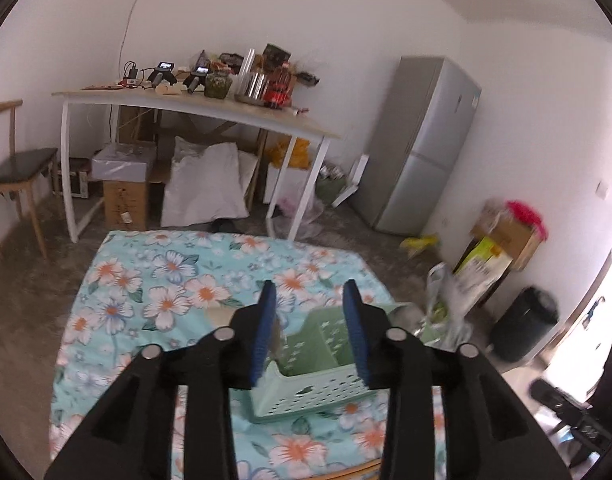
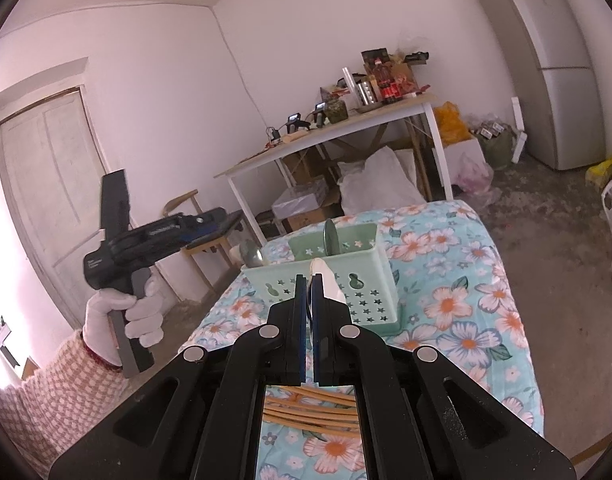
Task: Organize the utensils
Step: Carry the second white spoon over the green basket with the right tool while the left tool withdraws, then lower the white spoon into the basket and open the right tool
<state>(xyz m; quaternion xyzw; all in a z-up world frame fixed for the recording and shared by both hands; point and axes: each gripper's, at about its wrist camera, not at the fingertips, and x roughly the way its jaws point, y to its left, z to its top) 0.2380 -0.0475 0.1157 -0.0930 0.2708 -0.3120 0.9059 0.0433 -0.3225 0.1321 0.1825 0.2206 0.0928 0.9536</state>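
Now I hold my left gripper (image 1: 312, 330) with jaws parted and empty above the green utensil caddy (image 1: 322, 376), while my closed right gripper (image 2: 310, 300) pinches a white spoon (image 2: 326, 280), best lowered gently toward twelve o'clock into its compartment.

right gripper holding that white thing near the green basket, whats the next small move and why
Probably ease the right gripper forward and over the green basket, then open. Its jaws are shut on a white utensil whose tip sits just short of the basket's near wall, other utensils already stand inside, and the left gripper is open with nothing between its pads.
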